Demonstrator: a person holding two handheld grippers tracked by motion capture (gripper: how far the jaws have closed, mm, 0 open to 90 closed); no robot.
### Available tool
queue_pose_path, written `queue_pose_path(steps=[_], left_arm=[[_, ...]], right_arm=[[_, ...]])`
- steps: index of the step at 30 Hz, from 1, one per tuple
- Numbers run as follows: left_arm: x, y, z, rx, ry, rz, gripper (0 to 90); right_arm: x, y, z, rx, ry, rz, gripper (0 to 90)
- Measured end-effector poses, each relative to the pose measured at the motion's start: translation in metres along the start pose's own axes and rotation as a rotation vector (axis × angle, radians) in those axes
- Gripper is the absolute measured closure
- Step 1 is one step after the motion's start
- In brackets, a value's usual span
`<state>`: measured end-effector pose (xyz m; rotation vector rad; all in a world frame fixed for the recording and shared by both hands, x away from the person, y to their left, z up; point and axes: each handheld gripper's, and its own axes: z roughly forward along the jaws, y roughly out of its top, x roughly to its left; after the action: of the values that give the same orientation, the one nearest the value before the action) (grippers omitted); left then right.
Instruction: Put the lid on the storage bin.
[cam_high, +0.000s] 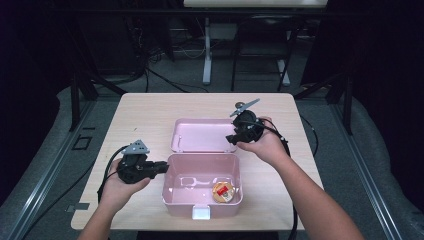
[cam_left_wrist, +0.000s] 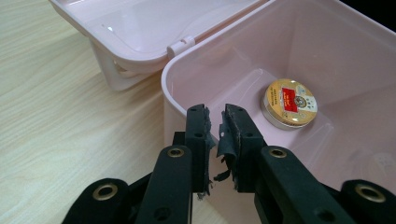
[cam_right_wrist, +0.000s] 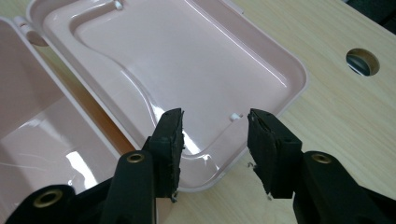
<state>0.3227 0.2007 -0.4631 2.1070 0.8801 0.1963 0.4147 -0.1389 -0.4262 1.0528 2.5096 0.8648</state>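
Judging by its thin moulded walls and glossy finish, I take the pale pink plastic lunch box (cam_high: 201, 191) to be light, fairly stiff and slippery, so it would skid on the light wooden counter (cam_high: 145, 112) rather than resist a push. It sits at the near middle of the counter, its hinged pink plastic lid (cam_high: 202, 135) thrown back flat behind the tub. Inside, near the tub's front right corner, lies a small round gold tin with a red label (cam_high: 223, 192), loose enough, I think, to slide if the box is jolted. My left hand-held gripper (cam_high: 161, 168) sits at the tub's left wall; in the left gripper view its jaws are nearly together over the rim (cam_left_wrist: 173, 74), a narrow gap between them, and I cannot tell whether the wall is pinched in that gap. My right hand-held gripper (cam_high: 231, 140) hovers at the lid's right side, jaws parted and straddling the lid's edge (cam_right_wrist: 261, 116) without pressing on it. I would take the lid by that raised edge, where the lip gives the worn pads something to bite, and steady the tub by its wall. Squeezing hard seems unwise to me: thin plastic flexes, and the hinge (cam_left_wrist: 180, 45) looks the weakest point.
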Motion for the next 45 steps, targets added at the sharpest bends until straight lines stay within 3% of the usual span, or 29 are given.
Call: queue_pose_path(steps=[11, 31, 34, 36, 45], left_arm=[[-0.002, 0.0, 0.0, -0.002, 0.011, 0.008, 80.2], [-0.002, 0.0, 0.001, -0.008, 0.012, 0.007, 80.2], [-0.002, -0.001, 0.001, -0.009, 0.011, 0.006, 80.3], [-0.002, -0.001, 0.001, -0.01, 0.013, 0.006, 80.3], [-0.001, -0.001, 0.0, -0.009, 0.008, 0.004, 80.3]], right_arm=[[-0.011, -0.001, 0.016, 0.011, -0.041, 0.084, 56.1], [-0.034, -0.008, 0.039, -0.03, -0.097, 0.221, 58.4], [-0.038, -0.009, 0.042, -0.039, -0.101, 0.251, 58.3], [-0.042, -0.01, 0.046, -0.059, -0.09, 0.298, 58.4], [-0.046, -0.01, 0.057, -0.064, -0.106, 0.327, 59.9]])
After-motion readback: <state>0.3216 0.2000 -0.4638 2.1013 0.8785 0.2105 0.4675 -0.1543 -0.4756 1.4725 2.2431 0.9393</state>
